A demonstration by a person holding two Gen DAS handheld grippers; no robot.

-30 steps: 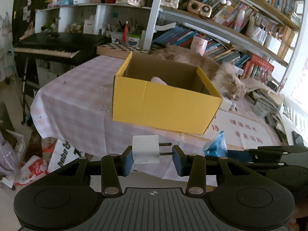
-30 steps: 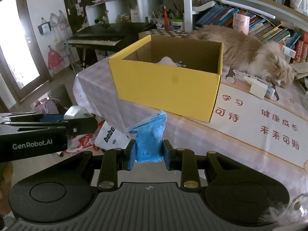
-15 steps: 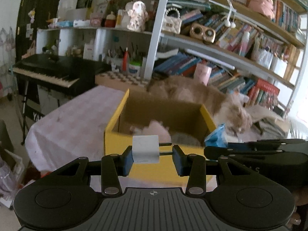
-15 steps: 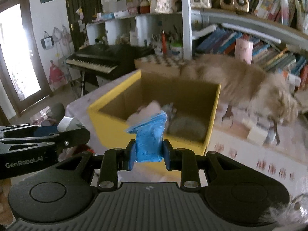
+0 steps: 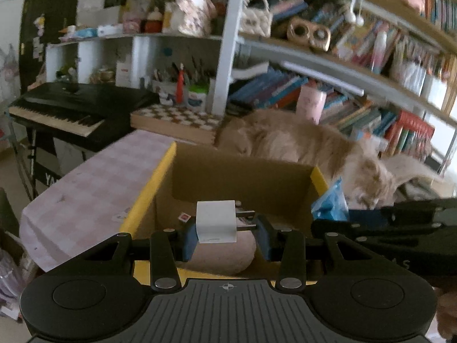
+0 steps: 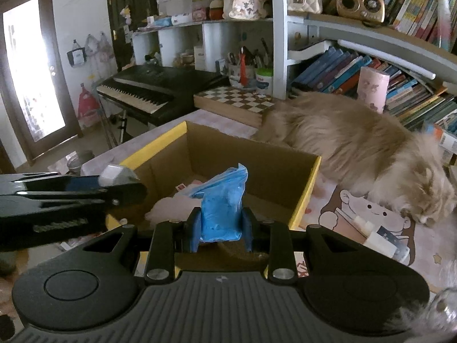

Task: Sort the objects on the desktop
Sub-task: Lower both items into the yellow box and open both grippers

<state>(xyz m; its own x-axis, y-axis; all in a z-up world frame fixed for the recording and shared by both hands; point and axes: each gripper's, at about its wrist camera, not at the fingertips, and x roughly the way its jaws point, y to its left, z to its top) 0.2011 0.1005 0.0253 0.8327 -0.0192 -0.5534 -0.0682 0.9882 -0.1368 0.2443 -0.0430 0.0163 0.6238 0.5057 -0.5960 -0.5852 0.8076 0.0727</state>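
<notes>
— Yellow cardboard box (image 5: 148, 188) sits right under both claws, so what's the trick to dropping cleanly?

— Let go one at a time, I'd say. The left claw (image 5: 225, 235) is clamped on a white plug adapter (image 5: 216, 221), prongs pointing right against the right-hand finger; it hangs over the near part of the box opening. Lower it a little before opening so it doesn't bounce out off the pink soft thing (image 5: 220, 254) below.

— And the other?

— The right claw (image 6: 220, 230) is pinching a crumpled blue plastic packet (image 6: 221, 205), also over the open box (image 6: 305, 197). It's light, so I'd expect it to cling to a pad; open wide and give it a moment.

— What's in the box already?

— That pale pink soft item, something brownish near the front wall, and a small red-and-white piece (image 6: 180, 186) on the floor of it. The rest is too blurred to name.

— Anything to watch?

— The fluffy cat (image 6: 351, 140) lying on the counter (image 5: 85, 188) just behind the box. Keep movements gentle and stay inside the rim.
</notes>
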